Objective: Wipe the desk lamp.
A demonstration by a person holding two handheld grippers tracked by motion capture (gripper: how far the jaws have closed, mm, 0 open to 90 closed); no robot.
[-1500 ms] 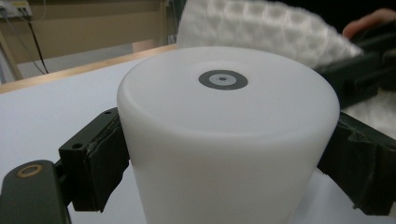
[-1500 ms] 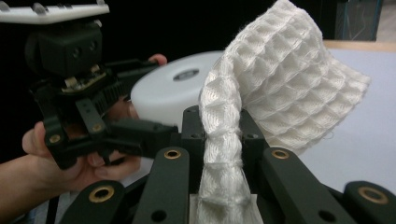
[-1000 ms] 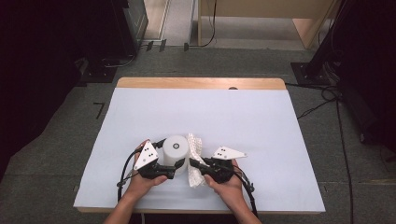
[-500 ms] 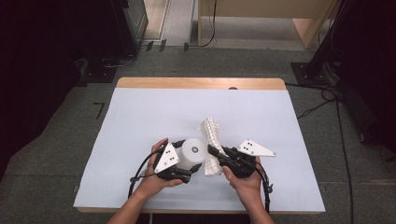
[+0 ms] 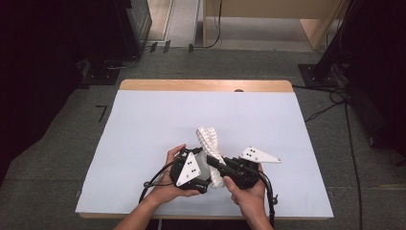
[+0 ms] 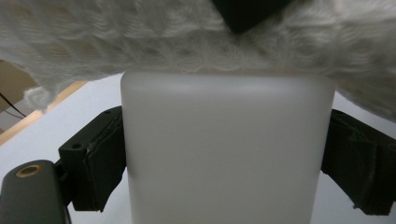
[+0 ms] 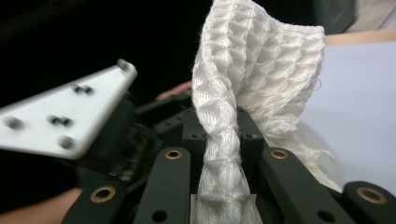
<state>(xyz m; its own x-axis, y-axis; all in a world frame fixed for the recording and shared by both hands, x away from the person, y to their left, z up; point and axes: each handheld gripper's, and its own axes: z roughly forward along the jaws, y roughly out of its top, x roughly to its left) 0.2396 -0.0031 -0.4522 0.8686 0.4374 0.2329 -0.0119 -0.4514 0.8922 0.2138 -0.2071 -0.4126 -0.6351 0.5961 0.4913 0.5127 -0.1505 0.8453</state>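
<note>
A white, smooth-sided container [image 6: 224, 154] sits between the jaws of my left gripper [image 6: 229, 163], whose black pads [image 6: 105, 156] press on both of its sides. In the high view the left gripper [image 5: 191, 170] is near the table's front edge, and the container [image 5: 203, 166] is mostly hidden. My right gripper [image 7: 219, 144] is shut on a twisted white waffle-weave cloth [image 7: 254, 79]. That cloth [image 5: 209, 138] sticks up and back from the right gripper [image 5: 221, 167] and lies against the container's far side [image 6: 140, 42].
The table has a pale blue-white cover [image 5: 143, 124] and a wooden back edge [image 5: 206, 85]. Cables [image 5: 155, 179] trail from both grippers towards the front edge. Dark equipment and floor cables surround the table.
Both hands have shifted to the right along the front of the table. The cloth has swung up and now stands taller over the container.
</note>
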